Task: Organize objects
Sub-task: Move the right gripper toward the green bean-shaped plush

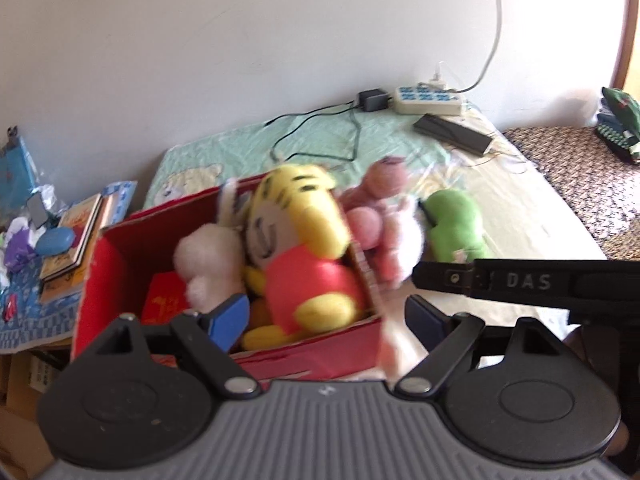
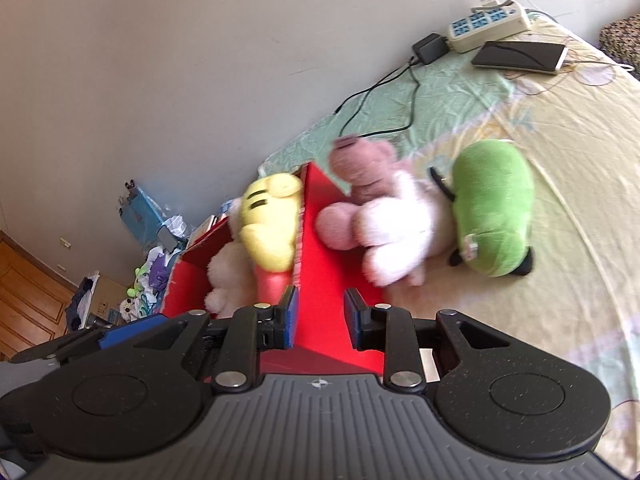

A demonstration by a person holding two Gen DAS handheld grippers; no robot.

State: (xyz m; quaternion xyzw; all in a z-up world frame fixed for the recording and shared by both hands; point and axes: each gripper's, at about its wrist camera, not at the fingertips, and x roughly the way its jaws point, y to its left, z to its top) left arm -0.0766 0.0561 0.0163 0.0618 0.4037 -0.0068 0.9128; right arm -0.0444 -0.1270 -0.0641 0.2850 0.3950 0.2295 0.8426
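Ahead of my left claw [image 1: 326,316], its fingers spread wide and gripping nothing, the open red cardboard box [image 1: 304,354] hides the lower half of the yellow striped tiger plush in a red shirt [image 1: 298,248]; a white fluffy plush [image 1: 204,260] is blurred beside it. My right claw [image 2: 320,314], partly spread and empty, hovers over the box's near corner. Beyond it, the pink-and-white bear plush [image 2: 384,220] leans against the box, touching the green plush [image 2: 494,204] on the bed sheet [image 2: 560,320].

Fuzzy cloth plush toys [image 1: 298,240]; matt red cardboard box [image 1: 96,276]; wrinkled cloth bedsheet [image 2: 560,184].
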